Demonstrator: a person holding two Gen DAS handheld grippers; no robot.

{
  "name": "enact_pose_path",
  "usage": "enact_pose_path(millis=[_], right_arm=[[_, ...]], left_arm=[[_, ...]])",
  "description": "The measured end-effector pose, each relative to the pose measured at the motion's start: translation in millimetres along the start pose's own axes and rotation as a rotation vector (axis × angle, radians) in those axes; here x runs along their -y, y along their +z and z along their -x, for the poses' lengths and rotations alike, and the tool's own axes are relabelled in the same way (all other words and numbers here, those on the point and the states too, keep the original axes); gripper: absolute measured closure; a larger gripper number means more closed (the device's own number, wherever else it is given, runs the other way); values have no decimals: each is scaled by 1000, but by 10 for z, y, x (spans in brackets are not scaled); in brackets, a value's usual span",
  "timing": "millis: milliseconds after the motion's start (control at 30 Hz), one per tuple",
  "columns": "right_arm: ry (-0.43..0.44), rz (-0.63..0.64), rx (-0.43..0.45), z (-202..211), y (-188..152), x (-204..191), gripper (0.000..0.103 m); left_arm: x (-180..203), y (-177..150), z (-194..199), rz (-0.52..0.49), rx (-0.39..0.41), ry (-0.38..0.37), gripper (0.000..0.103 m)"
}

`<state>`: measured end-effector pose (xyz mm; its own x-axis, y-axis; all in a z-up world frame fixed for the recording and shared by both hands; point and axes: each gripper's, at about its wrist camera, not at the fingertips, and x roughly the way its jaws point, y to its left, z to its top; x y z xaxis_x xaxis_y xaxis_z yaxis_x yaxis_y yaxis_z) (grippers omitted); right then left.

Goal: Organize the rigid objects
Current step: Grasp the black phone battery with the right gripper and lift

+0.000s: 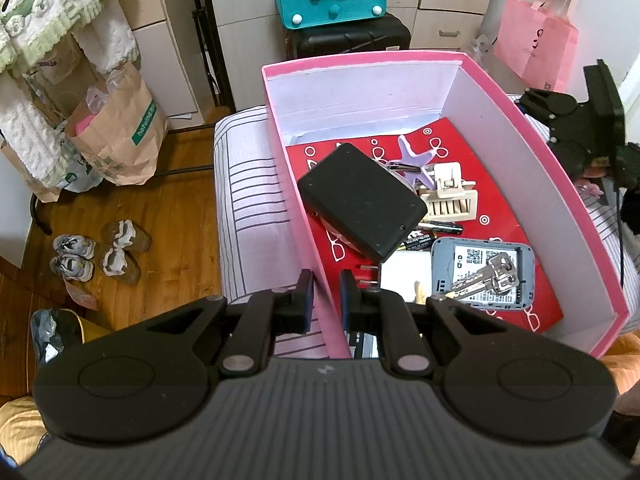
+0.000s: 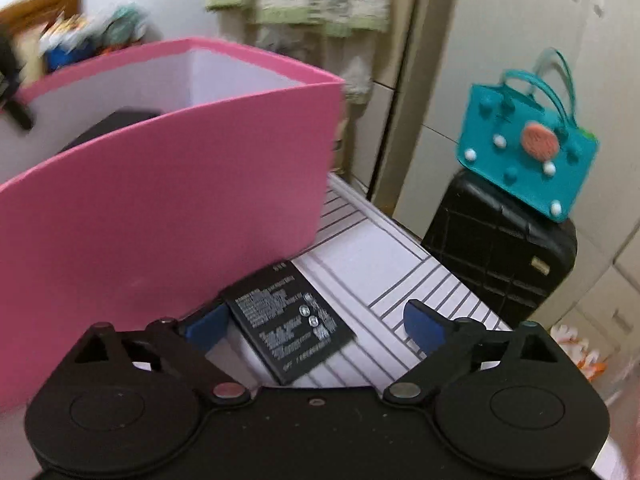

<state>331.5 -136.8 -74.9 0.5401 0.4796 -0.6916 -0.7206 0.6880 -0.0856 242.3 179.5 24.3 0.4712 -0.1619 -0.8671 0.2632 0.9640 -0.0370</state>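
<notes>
A: Pink cardboard box (image 1: 520,152) on the striped bed cover (image 2: 384,264) already holds a black rectangular case (image 1: 360,200), grey router (image 1: 482,276), keys (image 1: 486,278).

B: Left outside?

A: Flat black phone battery (image 2: 290,320), beside the box wall. Right gripper (image 2: 316,326) gapes wide around it, not pinching. Left gripper (image 1: 326,300) is clamped nearly closed on the box's near wall.

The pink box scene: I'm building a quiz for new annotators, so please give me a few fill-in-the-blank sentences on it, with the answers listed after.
1. The left gripper is closed on the near wall of the ____ box.
2. The flat black battery lies on the striped cloth, ____ the box.
3. The keys rest on a ____ device inside the box.
4. The right gripper stands ____ over the battery.

Missing words: pink; outside; grey; open
</notes>
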Motion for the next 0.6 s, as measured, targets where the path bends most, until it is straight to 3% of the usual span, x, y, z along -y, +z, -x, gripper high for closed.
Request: enact_pose_path(millis=[33, 100, 167, 367, 467, 600], right_arm=[[10, -42, 3, -10, -10, 23, 16], [52, -104, 28, 17, -47, 44, 42], [2, -105, 44, 80, -88, -3, 47], [-91, -223, -15, 262, -206, -37, 47], [-93, -299, -138, 316, -152, 18, 48], [-58, -251, -256, 285, -13, -39, 46]], left_arm=[[7, -2, 0, -2, 1, 3, 91], [13, -2, 0, -2, 2, 7, 91], [11, -11, 2, -2, 0, 8, 91], [19, -6, 4, -8, -5, 11, 91], [28, -4, 4, -9, -6, 13, 91], [25, -9, 0, -7, -5, 13, 91]])
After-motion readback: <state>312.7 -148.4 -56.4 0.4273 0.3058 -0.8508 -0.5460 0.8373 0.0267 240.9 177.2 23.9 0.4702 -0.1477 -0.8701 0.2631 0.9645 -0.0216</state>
